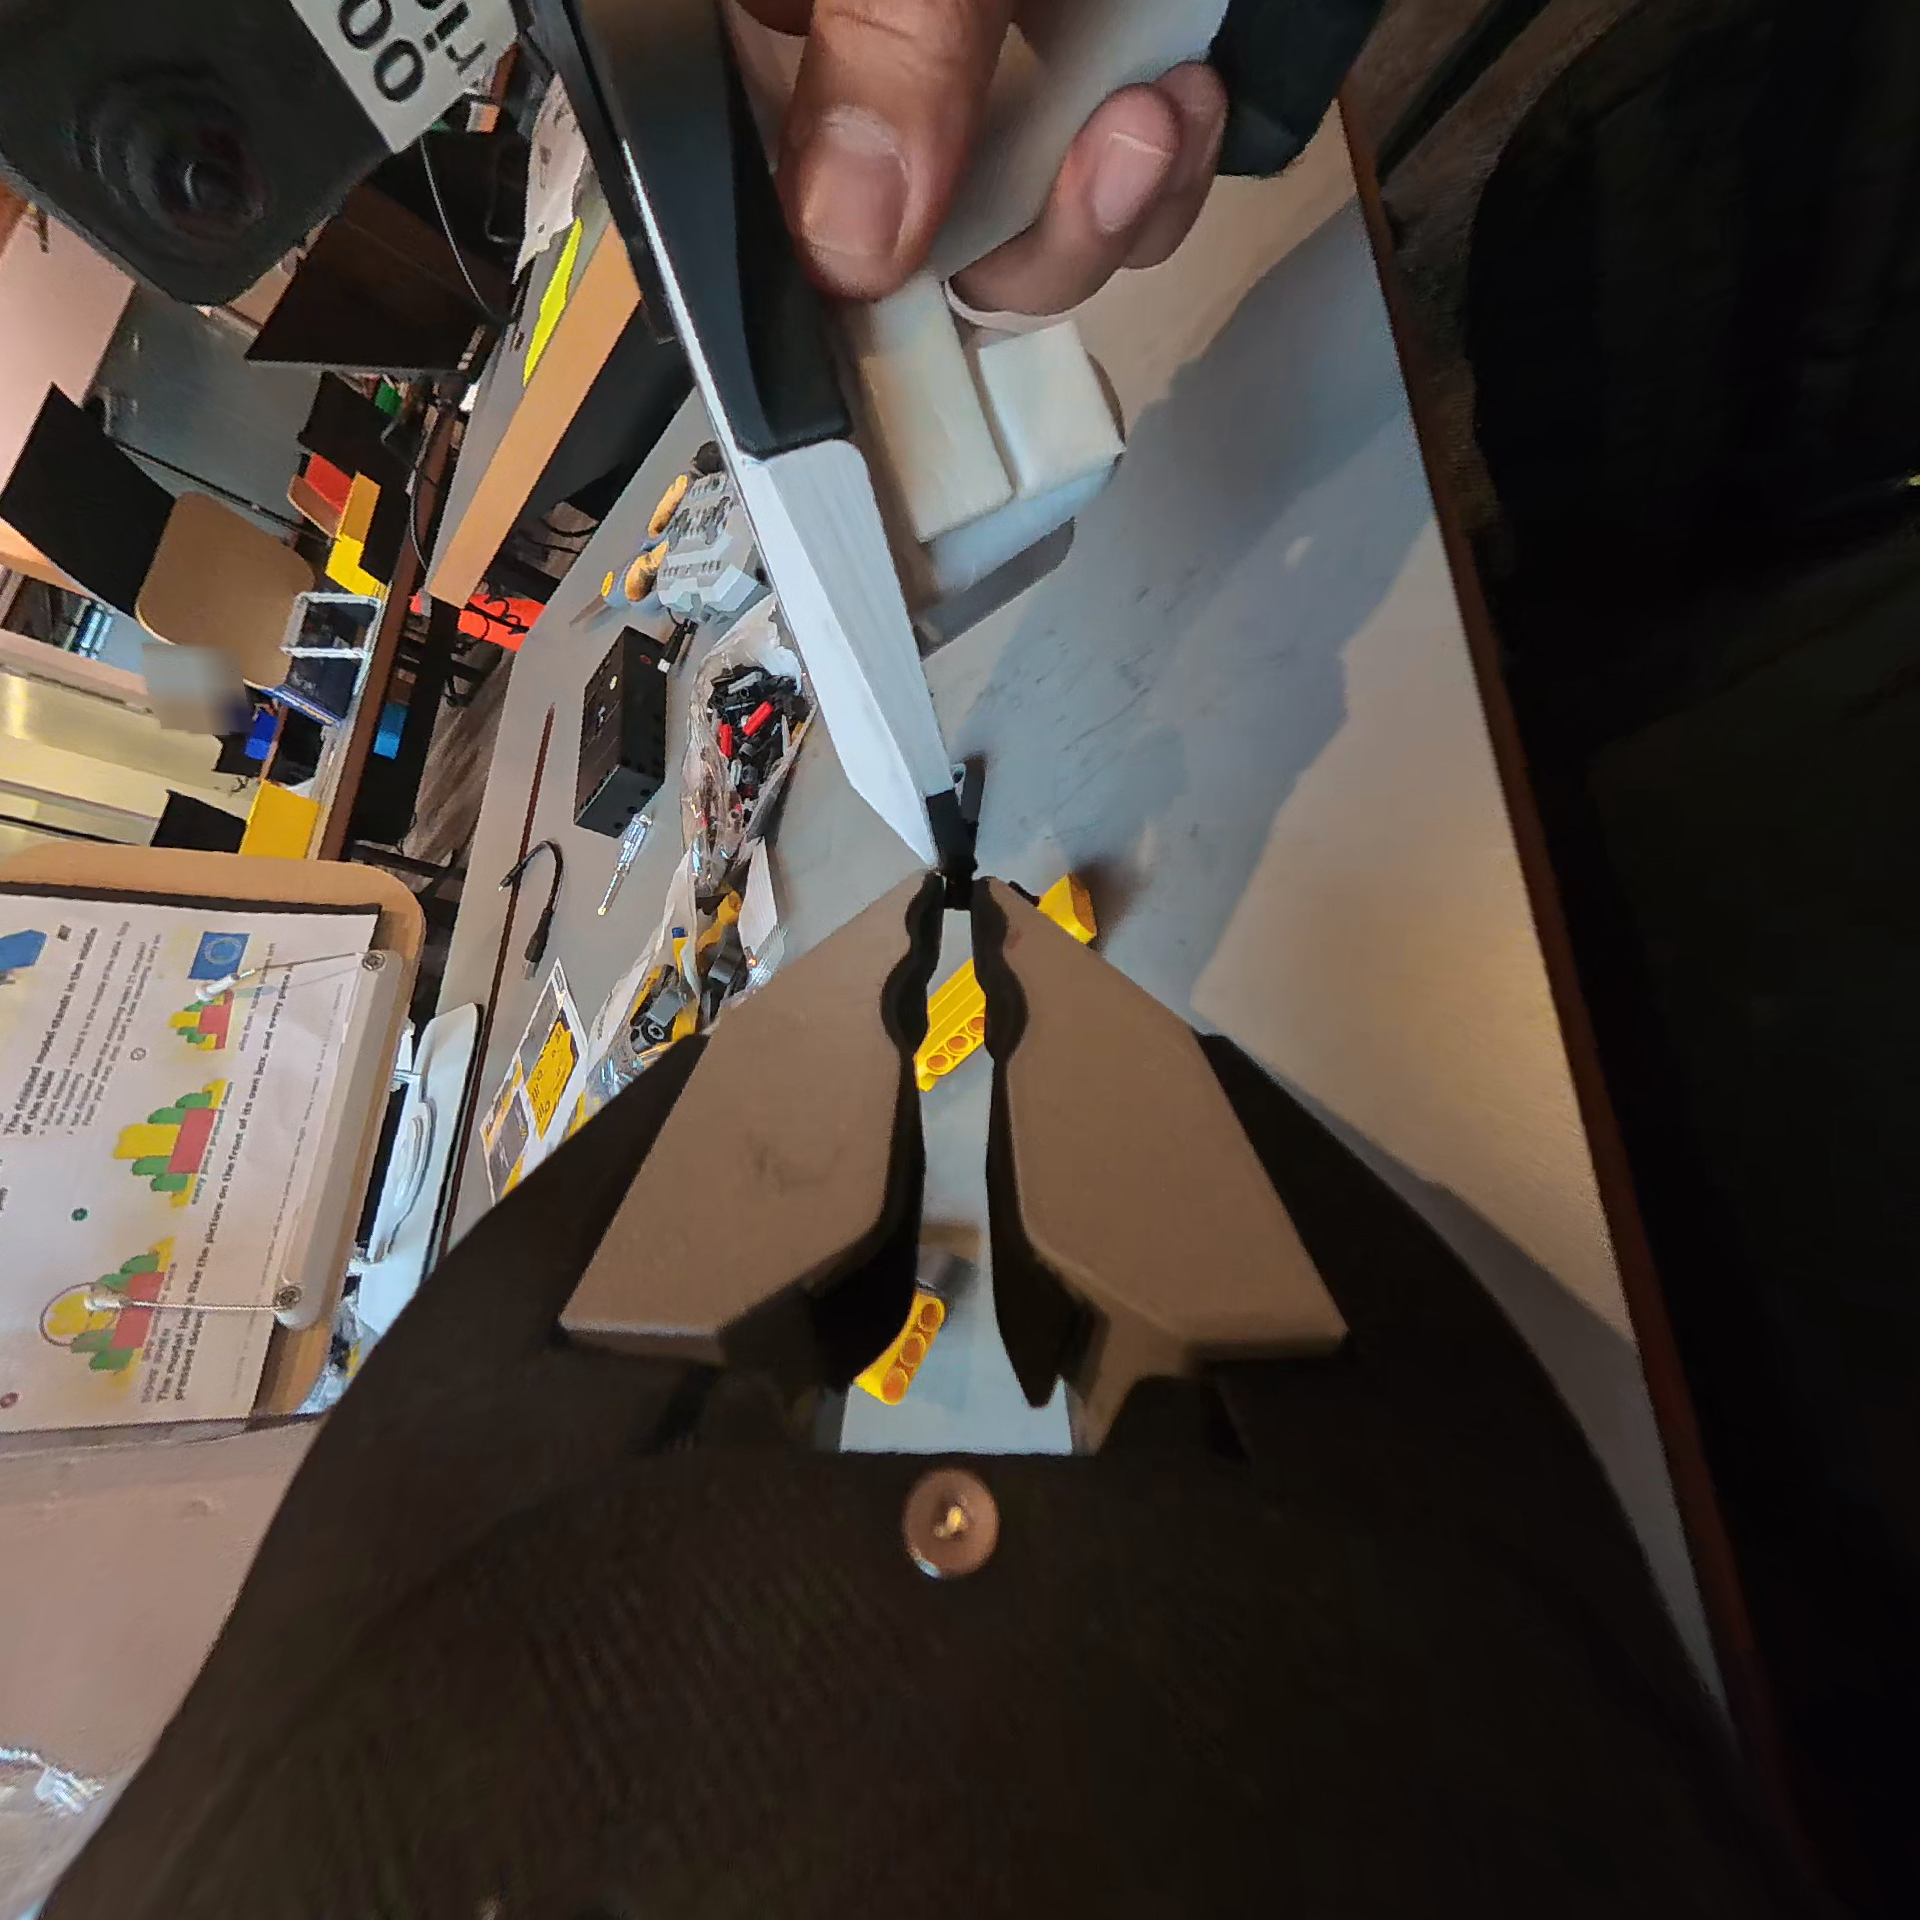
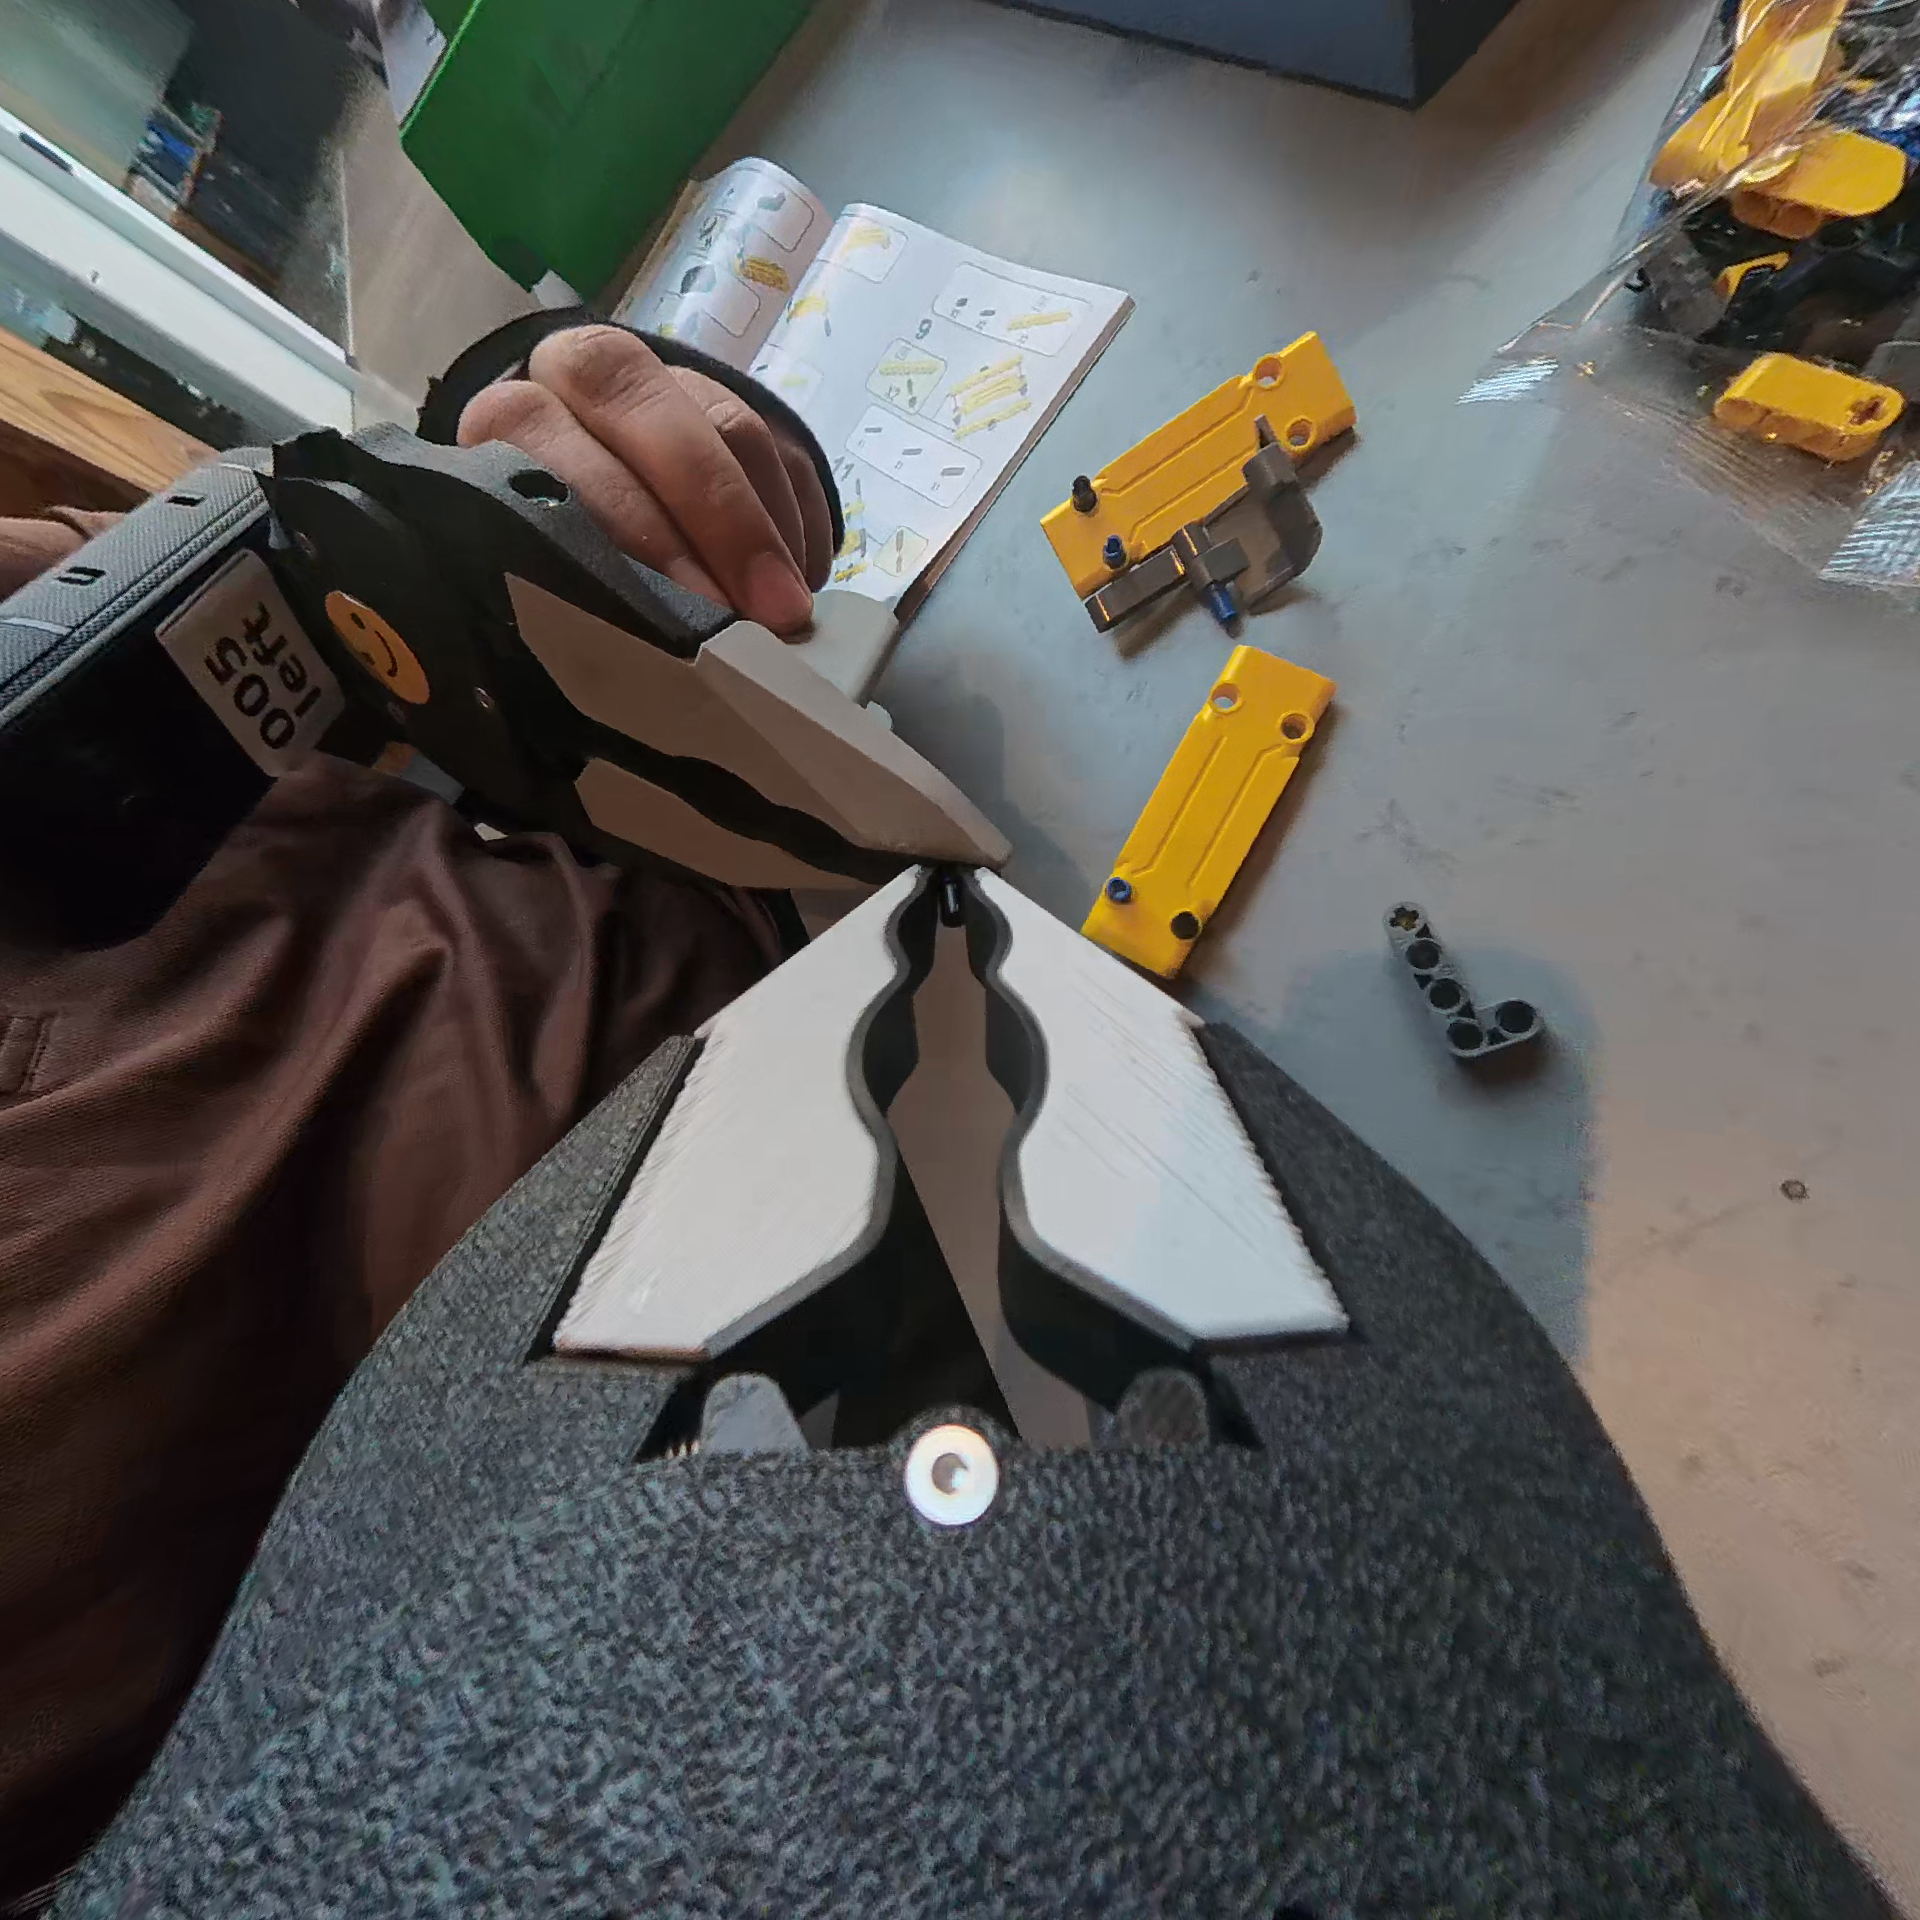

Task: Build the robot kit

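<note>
1. We see the left tongs (image 1: 951, 883) carrying a white printed label (image 2: 249, 675) and an orange smiley sticker (image 2: 376, 646). Their tips are closed on a small black pin (image 2: 948, 896).
2. The right tongs (image 2: 945, 883) pinch the same pin, tip to tip, above the surface (image 2: 1558, 727).
3. Farther right lie a yellow panel (image 2: 1210, 810) and a grey angled beam (image 2: 1460, 992), apart.

workshop or lab | grey worktable (image 2: 1558, 1195) strewn with yellow building-kit panels (image 2: 1210, 810), bagged parts (image 1: 743, 748), open instruction booklet (image 2: 914, 343) | clipboard with printed build sheet (image 1: 177, 1143) | shelving and bins behind (image 1: 332, 623)
</note>
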Motion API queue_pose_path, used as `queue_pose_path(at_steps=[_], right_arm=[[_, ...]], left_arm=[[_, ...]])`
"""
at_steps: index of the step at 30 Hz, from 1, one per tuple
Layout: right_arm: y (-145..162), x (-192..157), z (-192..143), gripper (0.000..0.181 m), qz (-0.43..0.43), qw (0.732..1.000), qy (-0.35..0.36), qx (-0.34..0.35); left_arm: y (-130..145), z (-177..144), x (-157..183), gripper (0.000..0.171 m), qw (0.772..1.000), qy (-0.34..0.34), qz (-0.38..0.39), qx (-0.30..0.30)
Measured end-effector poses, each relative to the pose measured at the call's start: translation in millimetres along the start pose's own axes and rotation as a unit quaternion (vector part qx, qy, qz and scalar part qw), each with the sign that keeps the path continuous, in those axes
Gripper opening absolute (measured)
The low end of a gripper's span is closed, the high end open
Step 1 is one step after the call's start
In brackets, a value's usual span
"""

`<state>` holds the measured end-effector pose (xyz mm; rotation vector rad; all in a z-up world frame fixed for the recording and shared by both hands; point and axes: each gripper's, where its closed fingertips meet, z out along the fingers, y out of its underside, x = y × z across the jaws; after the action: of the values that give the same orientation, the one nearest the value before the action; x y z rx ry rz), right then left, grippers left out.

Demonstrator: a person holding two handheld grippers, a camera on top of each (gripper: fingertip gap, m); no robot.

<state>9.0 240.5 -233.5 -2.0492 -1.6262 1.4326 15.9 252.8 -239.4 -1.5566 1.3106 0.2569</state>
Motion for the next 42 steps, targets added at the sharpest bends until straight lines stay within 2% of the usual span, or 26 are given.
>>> queue_pose_path(at_steps=[10, 18, 22, 24, 26, 30, 33, 42], right_arm=[[-7.9, 9.7, -0.1, 0.005, 0.017, 0.999, 0.025, 0.022], [-26.1, 13.5, -18.8, 0.000, -0.037, 0.994, 0.068, 0.082], [-31.8, 12.1, -28.2, 0.009, -0.066, 0.990, 0.069, 0.108], [-32.7, 10.1, -28.2, 0.021, -0.082, 0.988, 0.070, 0.112], [-31.9, 5.5, -24.9, 0.021, -0.093, 0.988, 0.064, 0.108], [-31.5, -4.5, -18.0, 0.018, -0.121, 0.986, 0.055, 0.101], [-30.4, -5.7, -16.1, 0.010, -0.126, 0.986, 0.056, 0.094], [-28.6, -6.0, -15.2, 0.006, -0.129, 0.986, 0.054, 0.092]], left_arm=[[7.1, 6.6, -7.8, 0.001, 0.998, -0.017, -0.055, -0.010], [14.2, 7.5, -20.2, 0.002, 0.984, -0.014, -0.177, 0.006], [11.3, 4.8, -23.4, 0.001, 0.976, -0.007, -0.214, 0.035], [4.5, 1.2, -25.3, 0.001, 0.974, -0.007, -0.217, 0.061], [0.1, -1.9, -27.6, 0.002, 0.975, -0.014, -0.211, 0.075], [-8.1, -6.2, -26.5, 0.002, 0.975, -0.018, -0.197, 0.099], [-9.3, -7.2, -27.1, 0.002, 0.976, -0.024, -0.193, 0.103], [-8.3, -7.2, -28.6, 0.001, 0.972, -0.020, -0.207, 0.108]])
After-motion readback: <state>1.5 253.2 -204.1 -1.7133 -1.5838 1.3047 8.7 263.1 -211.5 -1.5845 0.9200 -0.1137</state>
